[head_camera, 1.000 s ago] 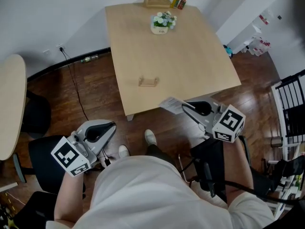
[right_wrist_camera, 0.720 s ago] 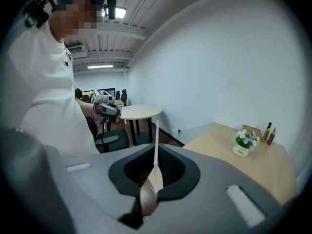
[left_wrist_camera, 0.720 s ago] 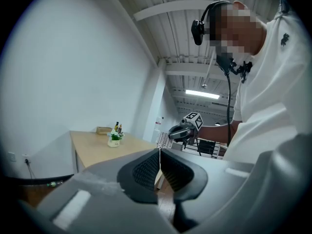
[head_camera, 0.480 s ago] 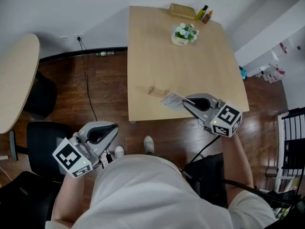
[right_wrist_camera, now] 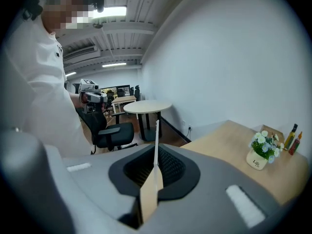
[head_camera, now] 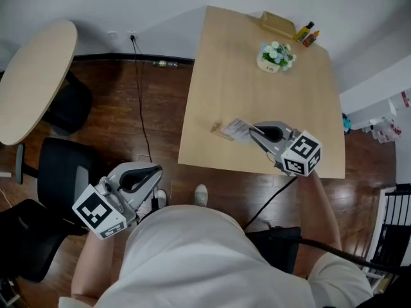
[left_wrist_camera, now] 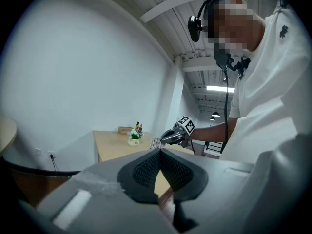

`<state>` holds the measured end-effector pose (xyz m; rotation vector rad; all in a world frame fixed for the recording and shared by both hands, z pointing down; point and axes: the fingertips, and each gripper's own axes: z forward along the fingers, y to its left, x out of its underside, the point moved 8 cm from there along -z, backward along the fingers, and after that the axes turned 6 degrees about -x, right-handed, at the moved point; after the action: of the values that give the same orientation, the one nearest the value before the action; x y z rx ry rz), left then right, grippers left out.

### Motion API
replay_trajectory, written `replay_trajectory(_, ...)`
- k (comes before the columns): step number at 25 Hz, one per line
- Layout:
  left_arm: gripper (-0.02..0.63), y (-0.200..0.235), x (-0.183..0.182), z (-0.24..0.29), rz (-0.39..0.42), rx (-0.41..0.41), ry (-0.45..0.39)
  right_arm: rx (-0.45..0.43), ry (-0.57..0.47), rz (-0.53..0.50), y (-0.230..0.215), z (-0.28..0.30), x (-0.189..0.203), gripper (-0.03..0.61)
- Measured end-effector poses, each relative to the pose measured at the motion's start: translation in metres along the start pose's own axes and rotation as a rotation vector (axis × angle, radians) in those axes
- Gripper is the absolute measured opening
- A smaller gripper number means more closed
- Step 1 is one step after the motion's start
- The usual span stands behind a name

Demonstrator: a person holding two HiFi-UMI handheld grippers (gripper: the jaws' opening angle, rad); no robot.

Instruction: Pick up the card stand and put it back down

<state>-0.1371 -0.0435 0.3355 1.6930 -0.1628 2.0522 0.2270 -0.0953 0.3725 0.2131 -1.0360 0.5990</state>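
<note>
The small wooden card stand (head_camera: 219,130) sits on the light wood table (head_camera: 257,88) near its front left edge. My right gripper (head_camera: 252,131) hovers just right of the stand, shut on a thin white card (head_camera: 237,128) that reaches over part of it. In the right gripper view the card (right_wrist_camera: 156,145) stands edge-on between the closed pads of the right gripper (right_wrist_camera: 156,155). My left gripper (head_camera: 151,171) hangs over the floor at the person's left side, away from the table. Its pads (left_wrist_camera: 146,168) meet with nothing between them.
A white flower pot (head_camera: 275,55), two small bottles (head_camera: 307,34) and a wooden box (head_camera: 277,23) stand at the table's far end. A round table (head_camera: 35,82) and a black chair (head_camera: 61,172) are to the left. A cable (head_camera: 138,88) runs across the wood floor.
The right gripper has carried the card from in front of the table to over its top, close beside the stand. The left gripper has stayed low at the side.
</note>
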Motion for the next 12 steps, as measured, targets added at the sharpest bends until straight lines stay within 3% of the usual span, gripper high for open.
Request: replay_trajectory(12,-0.003,-0.01,0.001,0.018,-0.053,-0.11,0.005,-0.098,0.033,-0.009,-0.054,0.036,0.031,0.02)
